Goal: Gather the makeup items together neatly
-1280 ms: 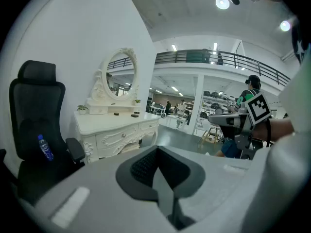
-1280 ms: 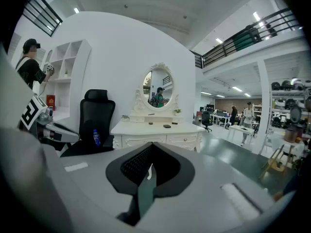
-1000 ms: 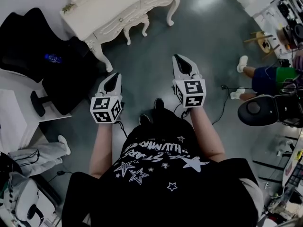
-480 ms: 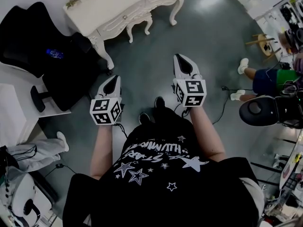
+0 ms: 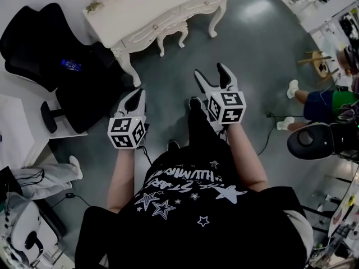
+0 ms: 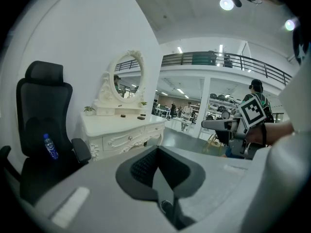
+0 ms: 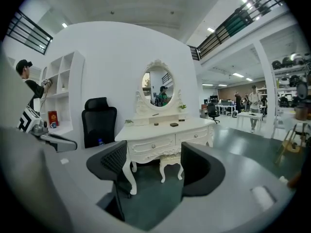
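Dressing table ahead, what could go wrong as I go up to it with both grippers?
The cable lying on the floor could trip you. The black chair stands close beside the dressing table, so the left gripper, shut, might clip it. The right gripper has jaws that have just been opening, nothing between them.

Well beyond the right gripper [image 7: 154, 166], past its just-opened, empty jaws: small dark items [image 7: 174, 124] on the dressing table [image 7: 151, 131], too small to identify. Just left of the jaws, on the black chair [image 7: 98, 118]: a bottle [image 7: 100, 141], label unreadable. From overhead, table's back cut off at the top edge.
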